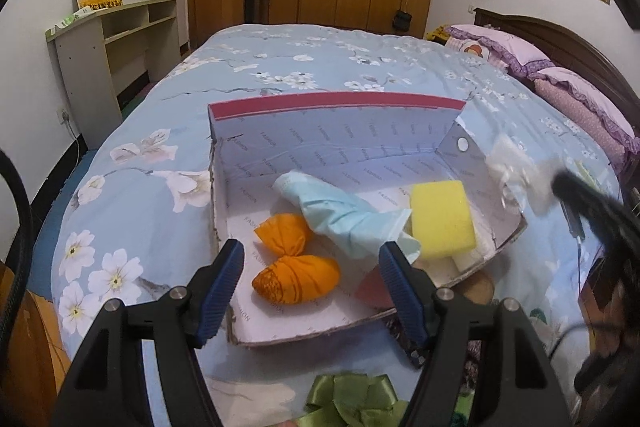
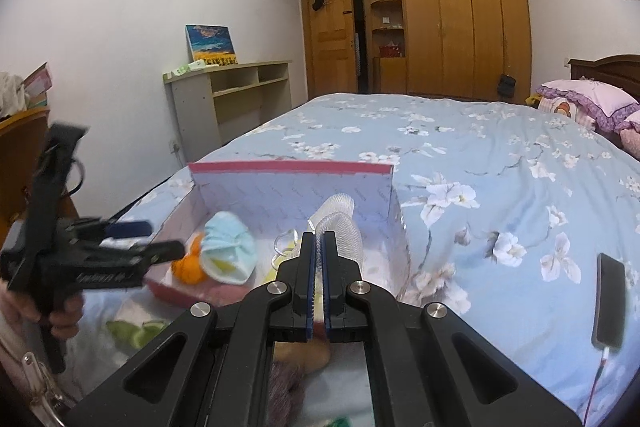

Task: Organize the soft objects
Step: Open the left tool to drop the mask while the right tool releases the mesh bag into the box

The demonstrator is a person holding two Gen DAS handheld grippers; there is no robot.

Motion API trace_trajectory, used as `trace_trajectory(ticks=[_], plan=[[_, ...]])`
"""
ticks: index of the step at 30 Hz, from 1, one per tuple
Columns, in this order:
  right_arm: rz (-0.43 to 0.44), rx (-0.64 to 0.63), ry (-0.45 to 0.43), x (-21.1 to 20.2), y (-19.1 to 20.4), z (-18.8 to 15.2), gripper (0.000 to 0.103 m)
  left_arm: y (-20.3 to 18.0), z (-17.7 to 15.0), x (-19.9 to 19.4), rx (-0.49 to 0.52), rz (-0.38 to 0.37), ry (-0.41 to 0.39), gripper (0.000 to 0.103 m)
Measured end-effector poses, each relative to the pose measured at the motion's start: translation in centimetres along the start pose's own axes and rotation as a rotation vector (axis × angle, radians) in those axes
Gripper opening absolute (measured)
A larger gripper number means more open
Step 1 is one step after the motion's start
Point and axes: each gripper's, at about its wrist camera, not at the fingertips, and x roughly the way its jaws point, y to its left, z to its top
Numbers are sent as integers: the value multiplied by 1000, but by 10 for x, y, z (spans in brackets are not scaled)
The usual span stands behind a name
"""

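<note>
I keep my right gripper (image 2: 319,259) clamped on what looks like a white foam mesh sleeve (image 2: 340,223) above the cardboard box (image 1: 340,115), where soft things collect, while my left gripper (image 1: 312,267) hangs spread and empty over the orange pouch (image 1: 294,277).

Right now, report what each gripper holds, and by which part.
Right gripper pinches the white mesh sleeve by its near end. Left gripper is open, holding nothing.
</note>
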Motion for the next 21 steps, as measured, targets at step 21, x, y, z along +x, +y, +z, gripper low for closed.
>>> trace_trajectory(ticks=[21], plan=[[-43, 45, 109, 73, -34, 1, 4, 12, -9, 10, -20, 13, 17, 74]])
